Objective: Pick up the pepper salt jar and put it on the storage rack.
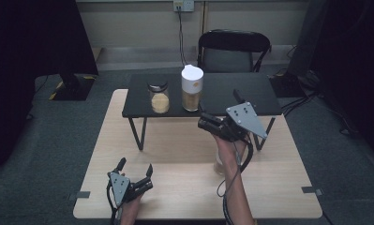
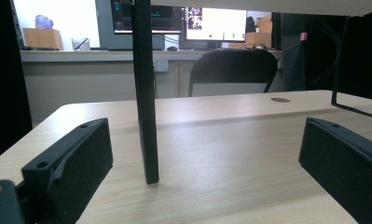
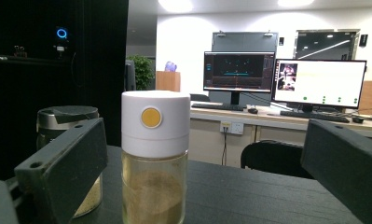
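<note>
Two glass jars of tan powder stand on a low black shelf. The taller jar has a white lid with a yellow dot. The shorter jar has a dark lid and is partly hidden behind a jaw in the right gripper view. My right gripper is open at the shelf's front edge, pointing at the white-lidded jar, which stands apart from it. My left gripper rests open and empty near the wooden table's front left, facing the shelf's leg.
The shelf stands on thin black legs at the back of the wooden table. A black chair is behind the table. A small round hole marks the tabletop.
</note>
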The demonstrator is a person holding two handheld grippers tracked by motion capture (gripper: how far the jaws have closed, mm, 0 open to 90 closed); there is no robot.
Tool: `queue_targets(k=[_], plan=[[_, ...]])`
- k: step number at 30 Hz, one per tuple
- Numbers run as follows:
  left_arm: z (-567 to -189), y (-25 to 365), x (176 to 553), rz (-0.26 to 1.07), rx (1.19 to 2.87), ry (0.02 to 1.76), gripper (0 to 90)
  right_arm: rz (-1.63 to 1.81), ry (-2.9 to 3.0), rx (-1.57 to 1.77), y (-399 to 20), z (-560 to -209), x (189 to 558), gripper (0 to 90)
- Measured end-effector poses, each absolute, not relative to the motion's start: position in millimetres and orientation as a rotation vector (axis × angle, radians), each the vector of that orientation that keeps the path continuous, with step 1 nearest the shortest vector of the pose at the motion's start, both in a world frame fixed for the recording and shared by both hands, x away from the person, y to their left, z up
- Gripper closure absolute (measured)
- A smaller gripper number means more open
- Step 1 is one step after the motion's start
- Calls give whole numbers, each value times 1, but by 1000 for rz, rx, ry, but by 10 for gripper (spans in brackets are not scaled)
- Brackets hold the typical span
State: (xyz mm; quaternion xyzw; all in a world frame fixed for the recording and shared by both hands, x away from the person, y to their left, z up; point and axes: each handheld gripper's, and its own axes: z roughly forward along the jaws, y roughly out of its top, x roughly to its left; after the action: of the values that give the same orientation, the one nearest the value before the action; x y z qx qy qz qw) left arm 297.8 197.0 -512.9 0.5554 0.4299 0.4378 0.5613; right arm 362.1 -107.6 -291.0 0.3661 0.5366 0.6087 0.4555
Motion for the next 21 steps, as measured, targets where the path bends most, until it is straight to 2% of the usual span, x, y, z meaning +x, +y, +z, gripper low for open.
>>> queue_targets(k=[21], plan=[[-513,197,298,1032,1308,1014,23,1471,1298,910,-124,-310,341,0]])
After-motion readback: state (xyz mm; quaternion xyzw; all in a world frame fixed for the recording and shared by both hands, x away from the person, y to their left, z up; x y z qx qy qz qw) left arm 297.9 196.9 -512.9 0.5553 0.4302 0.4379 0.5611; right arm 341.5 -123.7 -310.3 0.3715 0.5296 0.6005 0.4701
